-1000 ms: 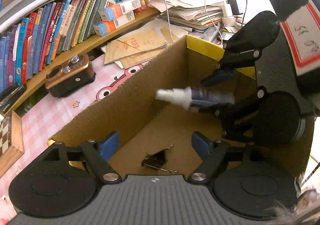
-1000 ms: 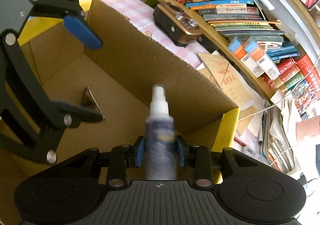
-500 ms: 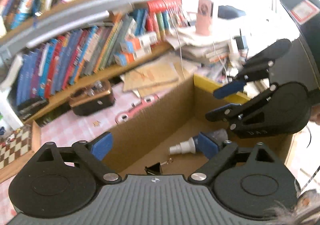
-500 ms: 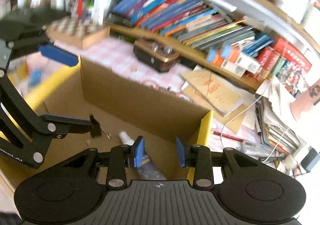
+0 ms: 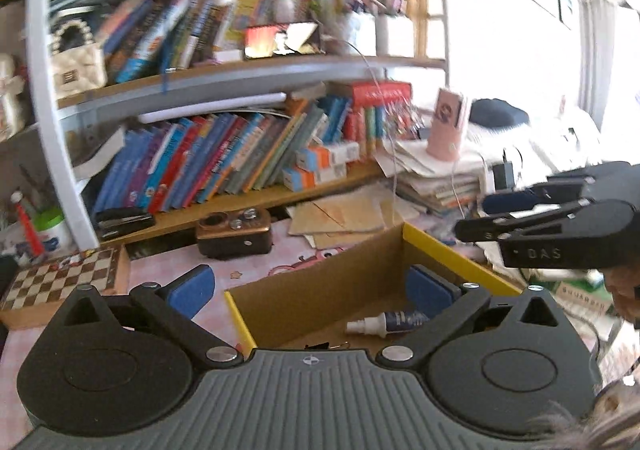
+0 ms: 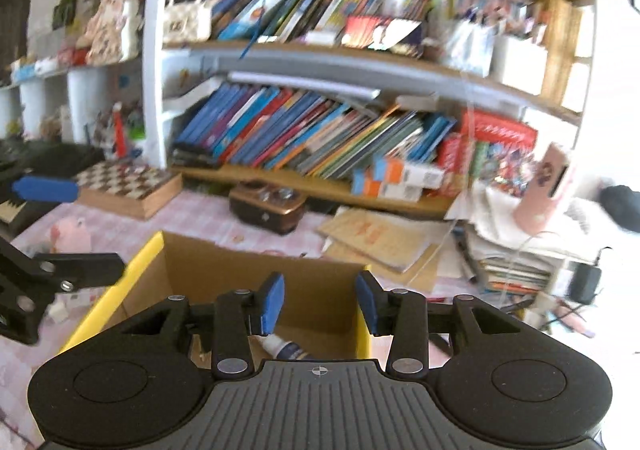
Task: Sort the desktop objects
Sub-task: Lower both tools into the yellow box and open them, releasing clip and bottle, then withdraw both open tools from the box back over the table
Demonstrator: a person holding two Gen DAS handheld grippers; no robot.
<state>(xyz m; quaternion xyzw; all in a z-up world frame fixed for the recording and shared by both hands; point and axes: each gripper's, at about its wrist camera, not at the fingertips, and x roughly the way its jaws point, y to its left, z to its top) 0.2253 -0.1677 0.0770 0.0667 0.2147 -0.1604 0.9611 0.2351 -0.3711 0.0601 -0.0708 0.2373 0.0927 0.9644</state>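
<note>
A small spray bottle (image 5: pixel 384 323) with a white nozzle and dark blue label lies on its side on the floor of the cardboard box (image 5: pixel 320 290); it also shows in the right wrist view (image 6: pixel 286 348). A black binder clip (image 5: pixel 318 346) lies in the box near the front. My left gripper (image 5: pixel 310 290) is open and empty, held above the box's near left corner. My right gripper (image 6: pixel 320 302) is open and empty above the box (image 6: pixel 240 270); it shows in the left wrist view (image 5: pixel 520 218) at the right.
A brown wooden radio (image 5: pixel 236 236), a chessboard box (image 5: pixel 60 282), loose brown envelopes (image 5: pixel 352 214) and a pile of papers with a pink cup (image 5: pixel 446 130) stand on the pink desk behind the box. Bookshelves fill the back. A pink toy (image 6: pixel 70 236) sits at left.
The right gripper let go of the spray bottle, which now lies in the box. Both grippers have risen and tilted up away from the box.
</note>
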